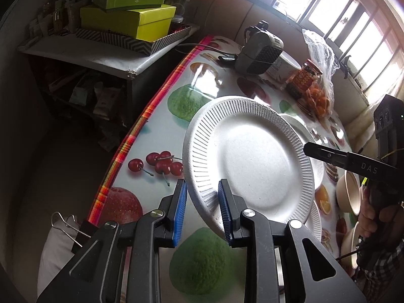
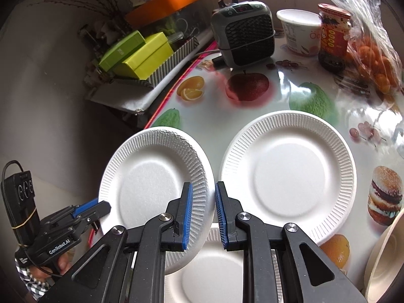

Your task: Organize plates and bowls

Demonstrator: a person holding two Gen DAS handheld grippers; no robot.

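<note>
Nearest the left wrist camera, the left gripper [image 1: 202, 212] has its blue pads [image 1: 179, 214] drawn narrow around the near rim of a white paper plate [image 1: 252, 161], which hangs tilted above the fruit-print table [image 1: 156, 136]. The rim crosses the gap at a slant and lies against the right-hand pad, so the hold looks to be on thin, fluted edge only (a light, bendy thing). The likely trouble is that the rim flexes or slides out if the hand swings quickly, and the plate drops edge-first onto the table or off its near side.

From the right wrist view, the right gripper [image 2: 203, 214] is closed down with nothing visibly clamped; the raised plate's right edge sits just beside its left pad. A bump from those fingers could knock the plate out of the left grip.

Below, a second plate [image 2: 212, 265] lies flat on the table, and a third plate [image 2: 287, 176] lies farther out, its near rim resting over the second. Set down carelessly, the carried plate could land askew across these rather than nested. Paper bowls [image 1: 349, 192] sit at the right edge, close to the right hand.

Farther back stand a small heater [image 2: 243, 32], a white tub [image 2: 300, 32], a jar [image 2: 333, 38] and a bag of oranges [image 2: 373, 58], well apart from the plates and unlikely to be struck.
</note>
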